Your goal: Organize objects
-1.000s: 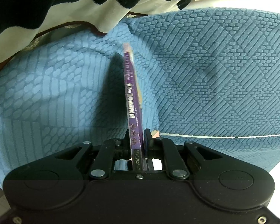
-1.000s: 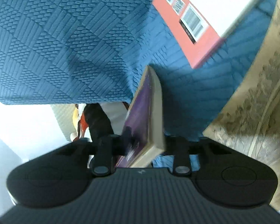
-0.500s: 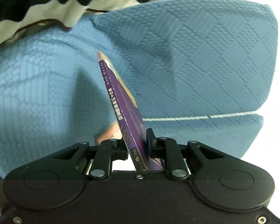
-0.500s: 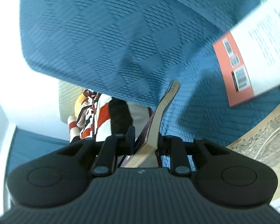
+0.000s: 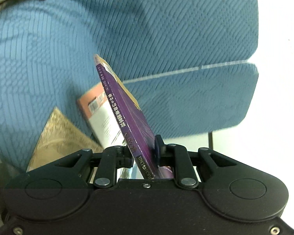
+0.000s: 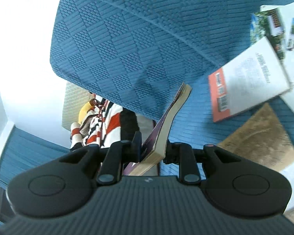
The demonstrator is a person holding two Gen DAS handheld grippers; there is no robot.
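Both grippers hold one purple book (image 5: 123, 117) above a blue sofa (image 5: 166, 39). My left gripper (image 5: 143, 151) is shut on its spine end, and the spine with its pale lettering leans up to the left. In the right wrist view the same purple book (image 6: 170, 117) shows its cream page edges and leans to the right. My right gripper (image 6: 152, 148) is shut on that edge. The book hangs in the air and touches nothing else.
A white book with an orange band (image 6: 250, 82) and a tan patterned book (image 6: 258, 131) lie on the sofa (image 6: 127, 39) seat; both also show as the white book (image 5: 100, 115) and tan book (image 5: 56, 135). A photo magazine (image 6: 274, 23) lies at far right. Striped red, white and black cloth (image 6: 102, 123) sits beyond the sofa's arm.
Both grippers have risen with the purple book, which has tipped over as they rolled. The sofa has dropped away, and the white and tan books have come into the left view.
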